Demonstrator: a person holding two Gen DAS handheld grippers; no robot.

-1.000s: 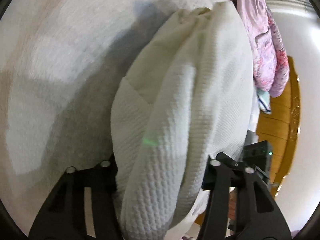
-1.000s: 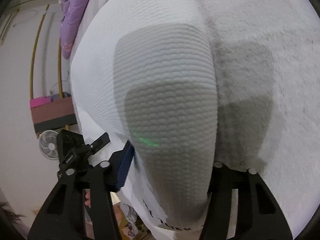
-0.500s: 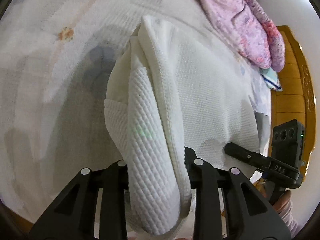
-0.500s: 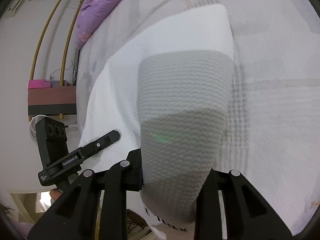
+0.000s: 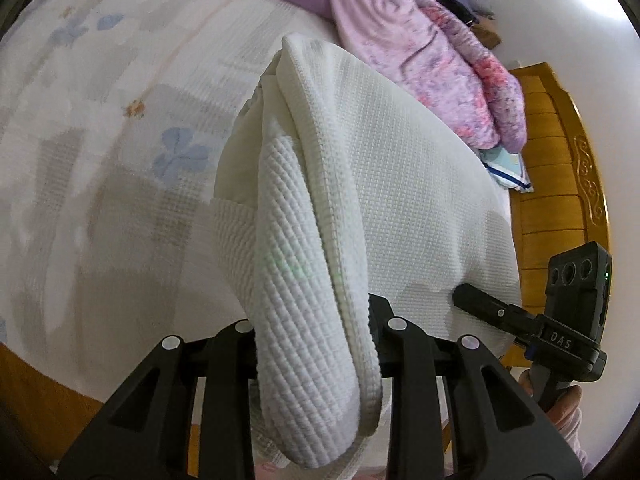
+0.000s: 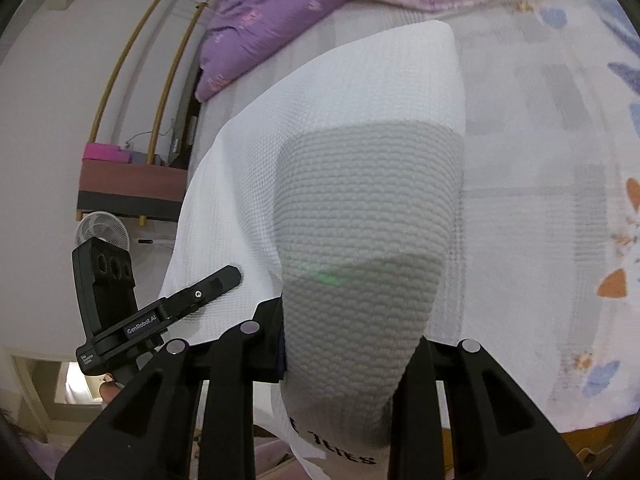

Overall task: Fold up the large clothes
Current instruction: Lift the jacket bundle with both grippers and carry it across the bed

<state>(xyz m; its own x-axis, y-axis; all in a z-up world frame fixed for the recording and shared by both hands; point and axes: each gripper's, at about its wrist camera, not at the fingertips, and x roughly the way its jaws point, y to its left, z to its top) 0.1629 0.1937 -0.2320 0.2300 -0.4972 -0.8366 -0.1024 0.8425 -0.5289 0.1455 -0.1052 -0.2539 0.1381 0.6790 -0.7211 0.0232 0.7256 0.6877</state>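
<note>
A large white waffle-knit garment [image 5: 384,184] is stretched between my two grippers above the bed. My left gripper [image 5: 316,320] is shut on a bunched edge of it, and the fabric hangs down over the fingers. My right gripper [image 6: 352,332] is shut on the other edge [image 6: 368,216], where black lettering shows on the hem. The far part of the garment rests on the bed. The right gripper also shows in the left wrist view [image 5: 520,320] at the right, and the left gripper shows in the right wrist view [image 6: 160,312] at the left.
The bed has a white sheet with blue and orange flower prints [image 5: 100,128]. A purple and pink quilt [image 5: 432,48] is piled at the head. A wooden headboard [image 5: 560,184] stands right. A fan [image 6: 104,232] and a shelf [image 6: 128,184] stand beyond the bed.
Both grippers have pulled back and up with the garment. It has stretched out and more of the bed shows beneath it. The quilt and headboard have come into view.
</note>
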